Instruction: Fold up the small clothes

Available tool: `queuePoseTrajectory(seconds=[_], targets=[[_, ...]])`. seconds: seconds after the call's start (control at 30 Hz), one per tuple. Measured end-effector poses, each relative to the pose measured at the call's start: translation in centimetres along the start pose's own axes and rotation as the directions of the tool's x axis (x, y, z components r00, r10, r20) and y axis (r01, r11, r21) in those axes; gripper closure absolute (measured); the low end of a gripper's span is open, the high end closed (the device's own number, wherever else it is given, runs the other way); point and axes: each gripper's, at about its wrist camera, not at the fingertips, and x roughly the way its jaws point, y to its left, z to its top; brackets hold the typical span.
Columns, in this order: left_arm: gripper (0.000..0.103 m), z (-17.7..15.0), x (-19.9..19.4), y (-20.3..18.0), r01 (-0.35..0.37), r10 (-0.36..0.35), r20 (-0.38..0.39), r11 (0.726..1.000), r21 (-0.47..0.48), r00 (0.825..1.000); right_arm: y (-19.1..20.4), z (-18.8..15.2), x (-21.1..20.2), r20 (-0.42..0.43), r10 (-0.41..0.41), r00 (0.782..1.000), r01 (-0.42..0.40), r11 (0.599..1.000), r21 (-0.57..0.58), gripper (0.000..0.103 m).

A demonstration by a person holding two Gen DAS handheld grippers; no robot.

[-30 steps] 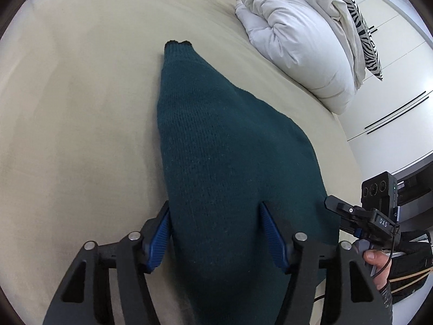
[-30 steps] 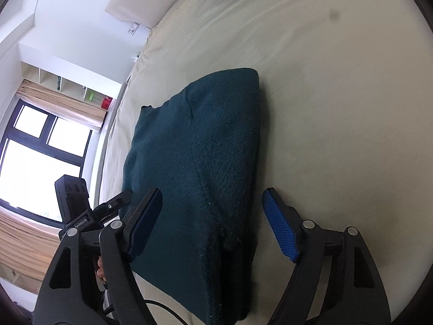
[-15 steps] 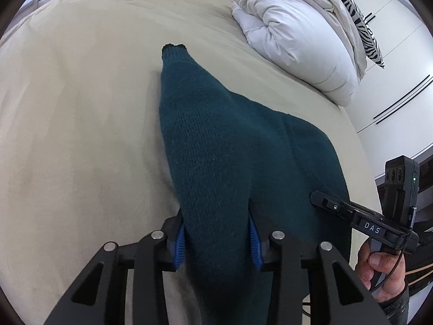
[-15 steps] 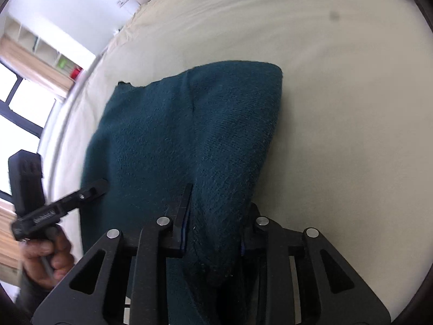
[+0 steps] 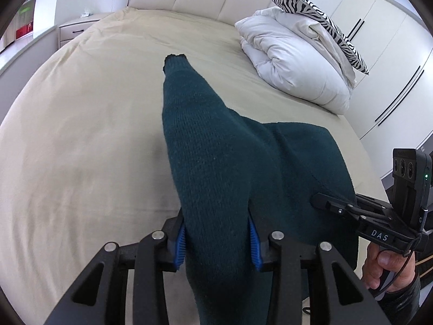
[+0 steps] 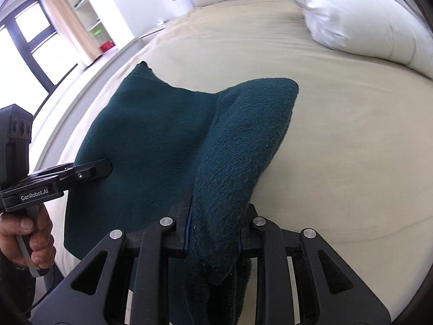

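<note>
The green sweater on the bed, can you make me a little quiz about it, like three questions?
1. True or false: both grippers are shut on the green sweater.
2. What is the sweater lying on? A) a desk B) the beige bed C) the floor
3. Fill in: behind the sweater, a zebra-striped pillow sits on top of a white ____.

Key: 1 true: the left gripper and right gripper each pinch a bunch of knit. 2 B. 3 duvet.
</note>
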Motion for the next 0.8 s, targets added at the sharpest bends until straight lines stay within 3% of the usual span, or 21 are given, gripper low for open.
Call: queuePoseTrajectory(seconds=[0.23, 0.47, 0.67, 0.8], targets=[[0.063, -3.4, -5.3, 3.6, -0.030, 0.030, 0.044, 0.999, -0.012, 0.999, 8.0, -2.1, -0.4, -0.025, 0.097, 0.995, -0.098, 0.995, -0.036, 0.082], [0.063, -7.1, -6.3, 5.8, -0.044, 0.045, 0.015, 0.998, -0.050, 0.999, 12.7, -5.2, 0.5, -0.064, 0.154, 0.986, -0.156, 0.987, -0.027, 0.082], [0.063, -8.4, -4.7, 7.0, -0.037, 0.036, -0.012, 0.997, -0.063, 0.999, 12.9, -7.5, 1.4, -0.068, 0.173, 0.983, -0.173, 0.985, 0.005, 0.082], [0.061, -9.5, -2.5, 8.0, -0.059, 0.055, -0.051, 0.994, -0.087, 0.997, 10.9, -8.4, 3.1, -0.087, 0.183, 0.979, -0.180, 0.983, 0.047, 0.082]])
